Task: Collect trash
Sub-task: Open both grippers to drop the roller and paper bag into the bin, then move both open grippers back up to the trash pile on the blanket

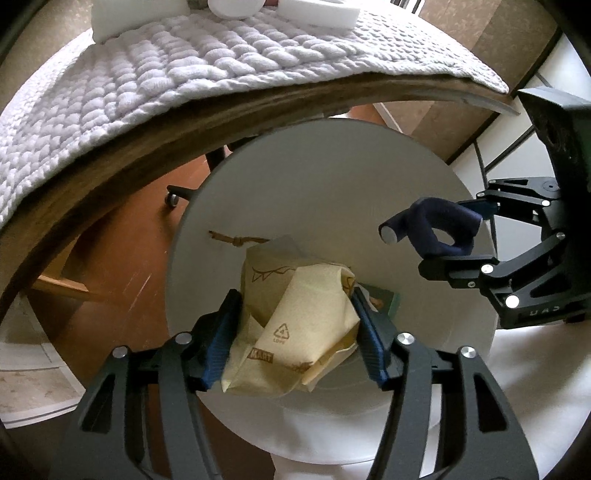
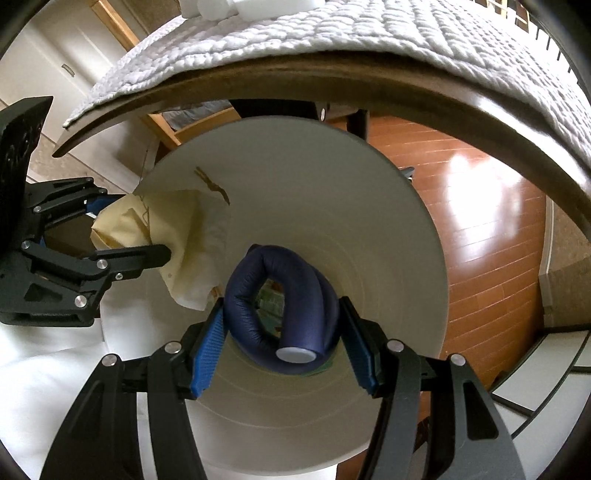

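My left gripper [image 1: 295, 325] is shut on a crumpled yellow paper wrapper [image 1: 295, 325] and holds it over the open mouth of a round white bin [image 1: 332, 177]. My right gripper [image 2: 282, 328] is shut on a bent dark blue foam tube [image 2: 280, 291] with a white end cap, held over the same bin [image 2: 332, 206]. The right gripper also shows in the left wrist view [image 1: 439, 243] with the tube [image 1: 436, 225]. The left gripper shows in the right wrist view [image 2: 140, 229] with the wrapper [image 2: 166, 229]. Green packaging [image 1: 384, 299] lies inside the bin.
A wooden table edge [image 1: 147, 147] covered by a white quilted cloth [image 1: 184, 66] runs just above and behind the bin. White foam pieces [image 1: 314, 11] sit on the cloth. Brown wood floor [image 2: 480, 221] lies to the right. A caster wheel [image 1: 173, 198] stands under the table.
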The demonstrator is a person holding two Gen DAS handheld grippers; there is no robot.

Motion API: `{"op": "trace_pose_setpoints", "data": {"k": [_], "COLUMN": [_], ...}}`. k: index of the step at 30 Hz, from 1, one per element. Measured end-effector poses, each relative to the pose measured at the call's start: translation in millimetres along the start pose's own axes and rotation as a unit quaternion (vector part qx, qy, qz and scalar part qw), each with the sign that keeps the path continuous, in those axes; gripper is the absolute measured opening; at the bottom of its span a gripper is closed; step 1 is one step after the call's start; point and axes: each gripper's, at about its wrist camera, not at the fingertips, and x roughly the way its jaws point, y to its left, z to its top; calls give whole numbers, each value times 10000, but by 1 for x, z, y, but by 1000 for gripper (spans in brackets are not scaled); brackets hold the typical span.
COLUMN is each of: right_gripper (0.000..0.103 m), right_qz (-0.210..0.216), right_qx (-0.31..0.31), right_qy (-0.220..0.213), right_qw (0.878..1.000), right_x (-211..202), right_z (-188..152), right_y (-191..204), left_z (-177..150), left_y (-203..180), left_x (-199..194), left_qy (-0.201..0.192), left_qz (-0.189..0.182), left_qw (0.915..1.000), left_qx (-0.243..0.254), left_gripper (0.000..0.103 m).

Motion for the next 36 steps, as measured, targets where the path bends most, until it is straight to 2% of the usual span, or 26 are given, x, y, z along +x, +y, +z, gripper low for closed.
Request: {"op": "trace_pose_setpoints", "data": {"k": [3, 5, 7, 14, 18, 20, 21, 25, 27, 29, 32, 36], "right_gripper": [62, 74, 77, 78, 78, 81, 87, 96, 99, 99, 99, 99], "right_qz": [6, -11, -41, -130, -269, -342, -398, -819, -1040, -1210, -1144, -1275], "right_qx": [14, 24, 24, -73, -344, -550, -646, -977, -911, -662, -293, -340], "right_qy": [-9, -57, -138, -264, -467, -650, -750, -1420, -1747, -2125, -2208, -2332], "right_qw": [10000, 10000, 9999, 9995, 9980, 9958, 9943, 9816, 9749, 9674, 9681, 9634], "right_x": [0, -2, -7, -18, -36, -51, -59, -92, -106, -121, -125, -120], "right_z": [0, -1, -1, 3, 2, 6, 7, 20, 30, 40, 59, 73], "right_y": [-1, -4, -4, 1, 12, 23, 27, 46, 46, 37, 25, 18], "left_z": [2, 2, 4, 8, 1, -2, -1, 7, 15, 24, 40, 66], "left_y": [0, 1, -3, -3, 9, 10, 10, 19, 26, 33, 48, 68], "left_x": [0, -3, -2, -7, -33, -55, -65, -111, -132, -146, -154, -145], "left_qy": [-77, -108, -118, -161, -319, -541, -662, -1349, -1699, -2010, -2253, -2244], "left_qz": [-39, -31, -11, 8, 5, -25, -32, 44, 156, 472, 751, 1064], "left_qw": [10000, 9999, 9999, 9999, 9995, 9985, 9978, 9909, 9853, 9783, 9707, 9669], "left_qx": [-13, 2, 9, -50, -29, -3, 5, 11, -56, -196, -371, -580], "left_gripper": [77, 83, 84, 84, 84, 84, 88, 101, 102, 102, 102, 102]}}
